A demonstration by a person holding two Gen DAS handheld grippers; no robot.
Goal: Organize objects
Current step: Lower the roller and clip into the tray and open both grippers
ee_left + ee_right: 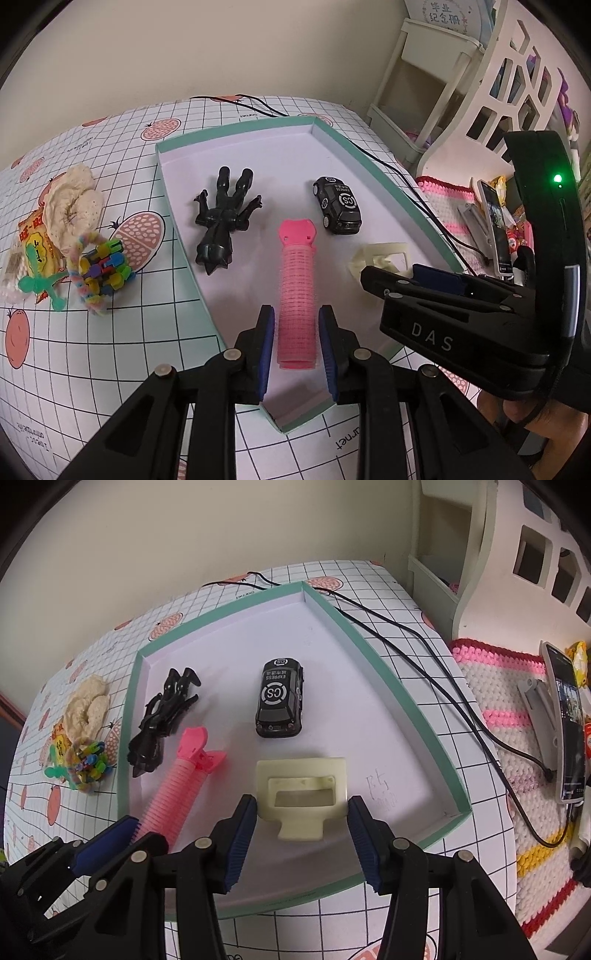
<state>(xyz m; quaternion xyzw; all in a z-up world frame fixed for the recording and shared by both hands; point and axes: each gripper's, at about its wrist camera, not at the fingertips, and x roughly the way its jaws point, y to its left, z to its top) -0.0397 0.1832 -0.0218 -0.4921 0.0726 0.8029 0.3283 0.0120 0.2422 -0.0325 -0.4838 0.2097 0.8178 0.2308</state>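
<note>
A teal-rimmed white tray [280, 158] [332, 701] holds a black figure [221, 221] [162, 716], a black toy car [338, 205] [280, 701], a pink hair roller [297, 280] [177, 775] and a cream plastic holder [380, 254] [303, 775]. My left gripper [296, 310] [122, 827] is open and straddles the roller's near end, its blue pads close on either side. My right gripper [303, 799] [373, 275] is open around the cream holder, which lies flat on the tray floor.
Left of the tray lie a cream puffy piece [72, 206], a colourful block toy [105, 266], a green stretchy figure [37, 286] and a snack packet. Black cables [406, 635] run past the tray's right rim. A phone on a stand [565, 723] sits on a crocheted mat [498, 701].
</note>
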